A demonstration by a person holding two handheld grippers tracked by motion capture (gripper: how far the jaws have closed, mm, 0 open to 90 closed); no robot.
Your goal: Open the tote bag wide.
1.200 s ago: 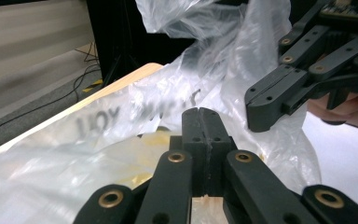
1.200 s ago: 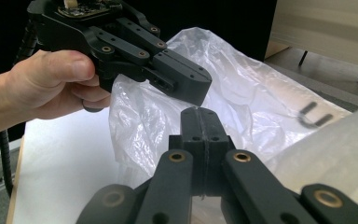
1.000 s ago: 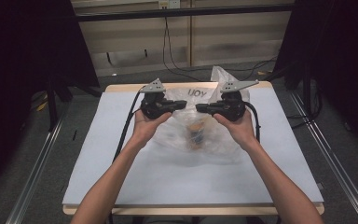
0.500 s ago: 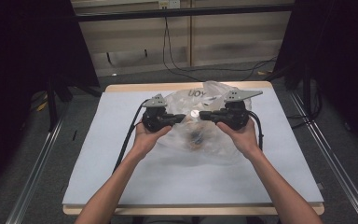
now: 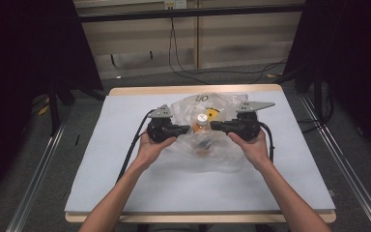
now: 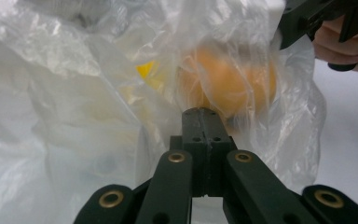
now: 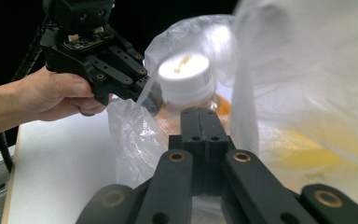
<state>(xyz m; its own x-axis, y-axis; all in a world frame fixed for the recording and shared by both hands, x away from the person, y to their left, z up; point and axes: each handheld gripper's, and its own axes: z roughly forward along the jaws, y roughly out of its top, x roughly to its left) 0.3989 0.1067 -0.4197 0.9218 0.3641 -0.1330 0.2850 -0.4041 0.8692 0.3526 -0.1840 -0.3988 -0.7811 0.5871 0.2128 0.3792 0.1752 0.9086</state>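
Observation:
A clear plastic bag (image 5: 212, 147) lies mid-table with a bottle of orange liquid (image 5: 200, 129) standing in it, white cap (image 5: 202, 117) up. A yellow item (image 5: 214, 114) lies in the bag behind the bottle. My left gripper (image 5: 187, 128) is shut on the bag's film just left of the bottle, and my right gripper (image 5: 213, 125) is shut on the film just to its right. In the left gripper view the pressed-together jaw tips (image 6: 204, 112) face the orange bottle (image 6: 233, 84) through plastic. In the right gripper view the shut tips (image 7: 200, 111) sit below the cap (image 7: 186, 77), and the left gripper (image 7: 145, 95) pulls the film taut.
The bag rests on a white-covered table (image 5: 125, 169) with a wooden rim. Cables trail from both grippers over the table top. Metal rails run along the floor on both sides, and dark curtains stand at left and right.
Both hands have come down and toward the near side with the bag. The bag has settled lower on the table, and the bottle's cap now shows between the grippers.

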